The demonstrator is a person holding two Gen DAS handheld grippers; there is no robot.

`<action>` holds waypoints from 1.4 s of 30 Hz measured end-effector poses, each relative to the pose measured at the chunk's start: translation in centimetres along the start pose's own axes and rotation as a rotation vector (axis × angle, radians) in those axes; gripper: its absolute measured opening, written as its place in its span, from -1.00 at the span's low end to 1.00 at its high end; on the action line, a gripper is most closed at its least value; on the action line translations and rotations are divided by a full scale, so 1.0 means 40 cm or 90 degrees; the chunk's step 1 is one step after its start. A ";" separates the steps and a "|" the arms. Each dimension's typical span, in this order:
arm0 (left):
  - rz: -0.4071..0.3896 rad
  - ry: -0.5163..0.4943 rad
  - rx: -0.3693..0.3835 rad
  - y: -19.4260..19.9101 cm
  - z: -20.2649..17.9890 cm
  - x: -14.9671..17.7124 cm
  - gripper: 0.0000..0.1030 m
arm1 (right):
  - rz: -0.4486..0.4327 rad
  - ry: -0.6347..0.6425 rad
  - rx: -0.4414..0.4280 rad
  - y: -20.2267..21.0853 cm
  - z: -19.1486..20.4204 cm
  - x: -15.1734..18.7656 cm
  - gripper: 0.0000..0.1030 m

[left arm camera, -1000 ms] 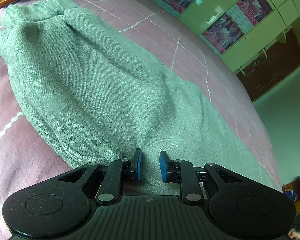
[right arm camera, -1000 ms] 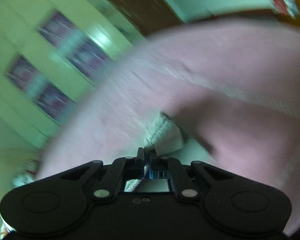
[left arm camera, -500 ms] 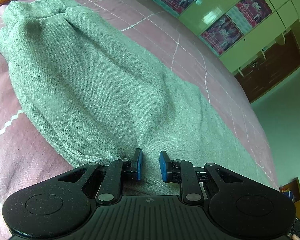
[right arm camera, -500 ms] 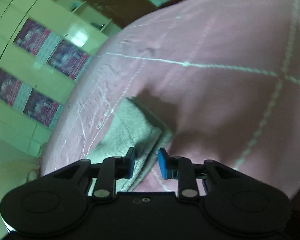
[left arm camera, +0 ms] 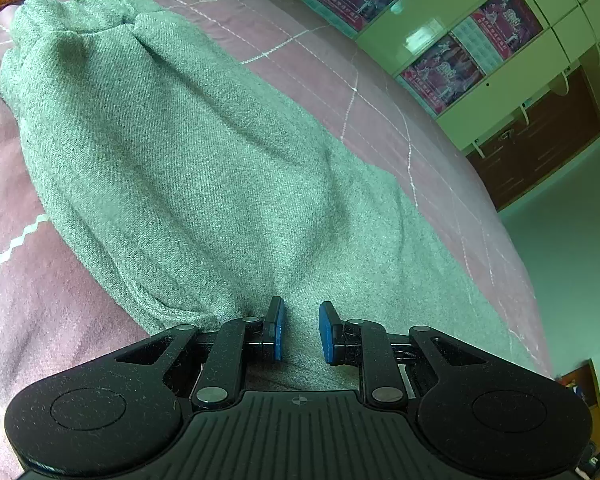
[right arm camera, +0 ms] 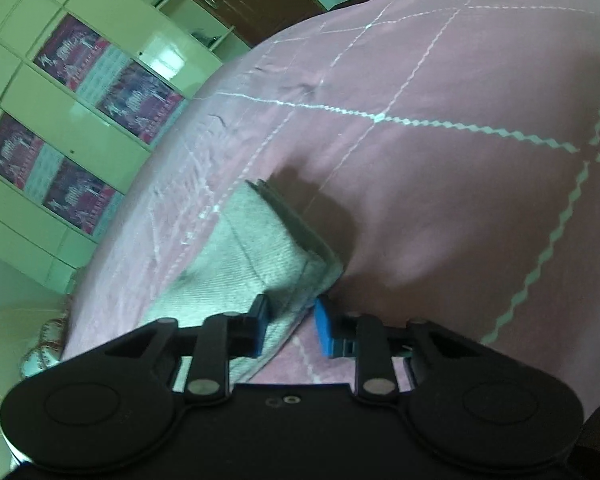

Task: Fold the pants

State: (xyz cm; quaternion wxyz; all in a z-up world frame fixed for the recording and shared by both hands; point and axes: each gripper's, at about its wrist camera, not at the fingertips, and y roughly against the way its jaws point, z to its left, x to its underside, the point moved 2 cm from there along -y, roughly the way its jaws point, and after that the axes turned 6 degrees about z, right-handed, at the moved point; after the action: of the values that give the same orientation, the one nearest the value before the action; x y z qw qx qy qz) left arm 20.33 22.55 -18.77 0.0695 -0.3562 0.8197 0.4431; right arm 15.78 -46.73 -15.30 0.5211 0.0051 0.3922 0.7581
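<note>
Your left gripper (left arm camera: 301, 328) hovers agape over the grey pants (left arm camera: 188, 168) (heaped toward 11 o'clock). Your right gripper (right arm camera: 290, 330) gapes astride their hem (right arm camera: 296, 240) on the pink bedspread (right arm camera: 460, 160)

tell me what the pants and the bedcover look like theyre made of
Pants: thick grey woven or knit fabric, likely wool-blend or fleece; diagonal twill-like ribbing, matte and fuzzy. Bedcover: thin smooth pink cloth, slight sheen, white zigzag stitched lines, possibly cotton or polyester.

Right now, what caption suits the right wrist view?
Open right tongs poised over the grey pants' cuff on a pink bedspread.
</note>
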 end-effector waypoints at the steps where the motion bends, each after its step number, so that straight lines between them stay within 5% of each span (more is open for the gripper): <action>1: 0.000 0.000 0.000 0.000 0.000 0.000 -0.59 | 0.003 -0.009 -0.004 -0.009 -0.001 -0.006 -0.60; 4: 0.000 0.001 0.001 0.001 0.000 0.000 -0.59 | -0.017 0.072 0.005 0.002 0.078 -0.037 -0.87; 8: 0.002 0.002 0.001 0.002 -0.001 -0.003 -0.59 | -0.135 0.351 -0.055 0.147 0.327 -0.057 -0.88; 10: 0.001 0.002 0.001 0.003 0.000 -0.003 -0.59 | -0.173 0.398 -0.070 0.199 0.363 -0.053 -0.89; 13: -0.003 0.006 0.006 0.002 -0.001 -0.002 -0.59 | -0.118 0.328 -0.015 0.131 0.255 -0.072 -0.89; 16: -0.002 0.003 0.004 0.001 0.001 0.000 -0.59 | 0.042 0.134 0.050 -0.049 0.060 -0.084 -0.88; 19: 0.001 0.003 0.004 0.003 0.003 -0.001 -0.59 | 0.010 0.066 0.002 -0.040 0.025 -0.071 -0.83; 24: -0.004 0.007 0.005 -0.001 0.007 0.001 -0.59 | -0.004 0.039 -0.002 0.019 0.006 -0.058 -0.65; 31: -0.003 0.007 0.006 0.001 0.006 0.004 -0.59 | -0.018 0.102 0.023 0.024 0.045 -0.072 -0.87; 36: -0.007 0.011 0.010 0.006 0.008 0.006 -0.59 | 0.007 0.079 0.009 -0.011 0.060 -0.095 -0.81; 37: -0.007 0.012 0.011 0.006 0.009 0.006 -0.59 | 0.002 0.088 0.011 -0.012 0.067 -0.097 -0.99; 42: -0.013 0.008 0.008 0.008 0.008 0.013 -0.59 | -0.075 0.161 -0.029 0.049 0.150 -0.105 -1.00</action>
State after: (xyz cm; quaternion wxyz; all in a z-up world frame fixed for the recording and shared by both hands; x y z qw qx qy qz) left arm 19.66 22.64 -18.97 0.0712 -0.3666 0.8194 0.4350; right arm 18.66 -46.80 -8.30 0.5108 -0.1253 0.4373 0.7295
